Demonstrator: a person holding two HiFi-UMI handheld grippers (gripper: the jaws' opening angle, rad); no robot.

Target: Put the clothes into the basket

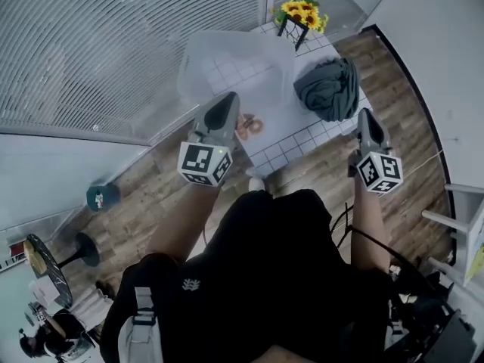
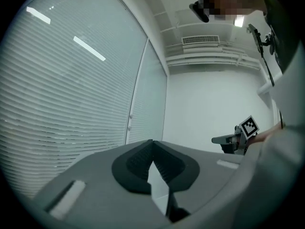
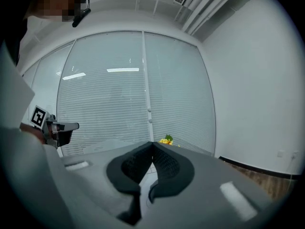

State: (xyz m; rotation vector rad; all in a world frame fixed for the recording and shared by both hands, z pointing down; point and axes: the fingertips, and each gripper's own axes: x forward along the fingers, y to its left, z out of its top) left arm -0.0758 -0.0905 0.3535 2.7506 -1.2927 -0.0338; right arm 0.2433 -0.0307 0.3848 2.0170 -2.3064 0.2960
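A dark grey-green heap of clothes (image 1: 329, 88) lies on the right part of a white tiled table (image 1: 302, 136). A clear plastic basket (image 1: 234, 66) stands on the table's left part and looks empty. My left gripper (image 1: 224, 100) is held level just in front of the basket, shut with nothing in it; in its own view the pads (image 2: 152, 141) meet at the tips. My right gripper (image 1: 364, 114) hovers by the table's right edge, just below the clothes and apart from them, shut and empty (image 3: 152, 143).
A pot of sunflowers (image 1: 301, 12) stands at the table's far end. A small orange-brown object (image 1: 249, 123) lies near the table's front edge. Slatted blinds (image 1: 91, 51) line the left wall. A teal object (image 1: 102, 197) sits on the wooden floor.
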